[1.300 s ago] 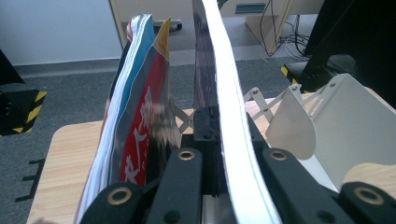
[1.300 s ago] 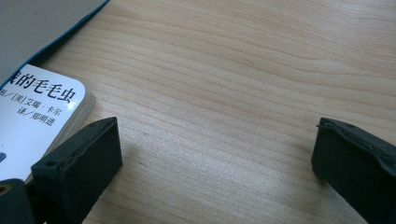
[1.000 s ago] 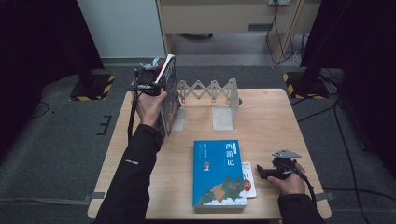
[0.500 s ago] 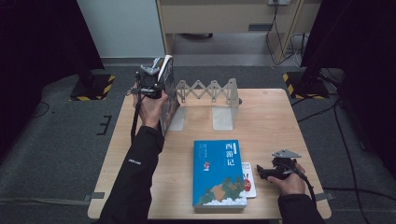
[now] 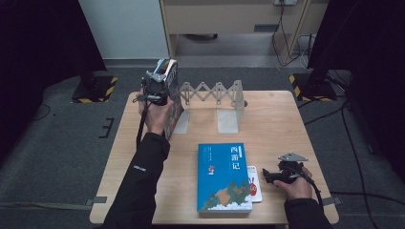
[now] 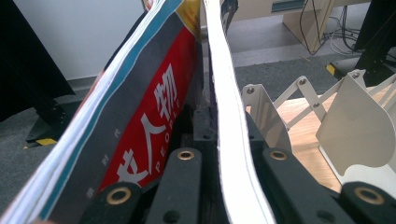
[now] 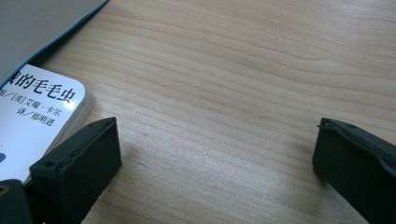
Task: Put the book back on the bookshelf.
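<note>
White book [image 5: 255,184] mostly hidden under blue book [image 5: 223,176]; magazine [image 6: 140,121] cut off by frame edge.

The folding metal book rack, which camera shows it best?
The high view: the whole book rack stands at the table's far edge, beside the magazine clamped in the left gripper. The left gripper view catches its plates and lattice close up.

Magazines [image 6: 140,121] between hand-held gripper [image 6: 210,154] jaws

My red-covered magazine [image 5: 168,78] stands upright at ten o'clock on the table, against the folding bookend rack's [image 5: 215,93] left end.
</note>
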